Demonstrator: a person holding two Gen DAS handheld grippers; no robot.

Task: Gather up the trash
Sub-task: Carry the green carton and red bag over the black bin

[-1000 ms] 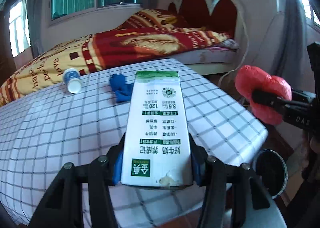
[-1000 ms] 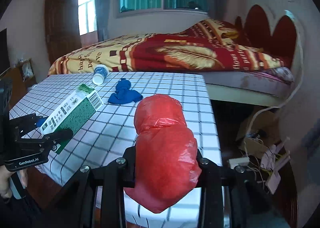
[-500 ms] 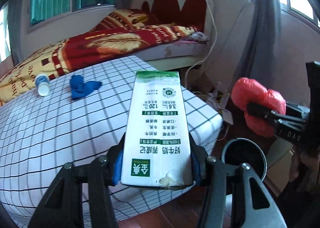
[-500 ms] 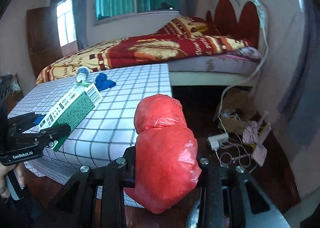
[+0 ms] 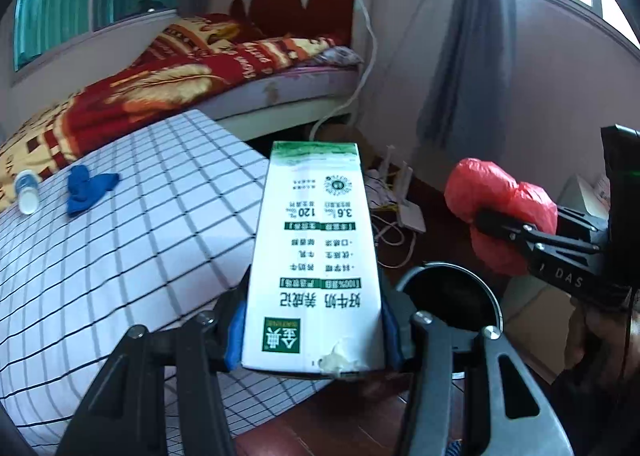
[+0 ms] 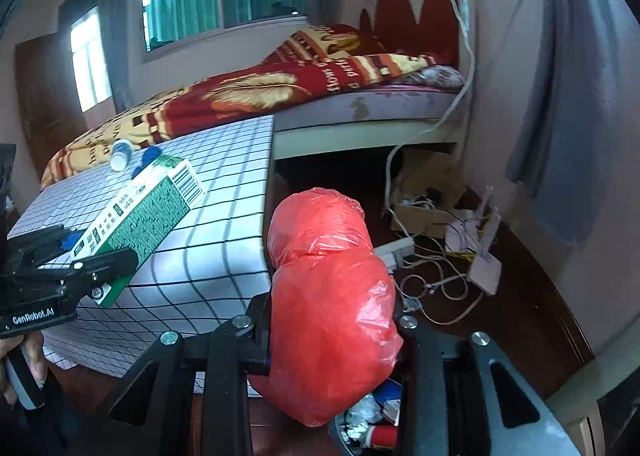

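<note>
My left gripper [image 5: 314, 332] is shut on a white and green milk carton [image 5: 316, 256] and holds it in the air past the table's corner; the carton also shows in the right wrist view [image 6: 140, 215]. My right gripper [image 6: 332, 320] is shut on a crumpled red plastic bag [image 6: 328, 296], which also shows in the left wrist view [image 5: 500, 211]. A dark round trash bin [image 5: 452, 296] stands on the floor below both grippers; trash inside it shows under the bag in the right wrist view [image 6: 372, 420].
A table with a white checked cloth [image 5: 120, 256] holds a blue rag [image 5: 86, 187] and a small lying bottle [image 5: 26, 191]. A bed [image 5: 180, 79] stands behind. Cables and a router [image 6: 480, 260] lie on the wooden floor by the wall.
Both grippers swung right, away from the tabletop and out over the floor. The trash bin has come closer below them. Both grips are unchanged.
</note>
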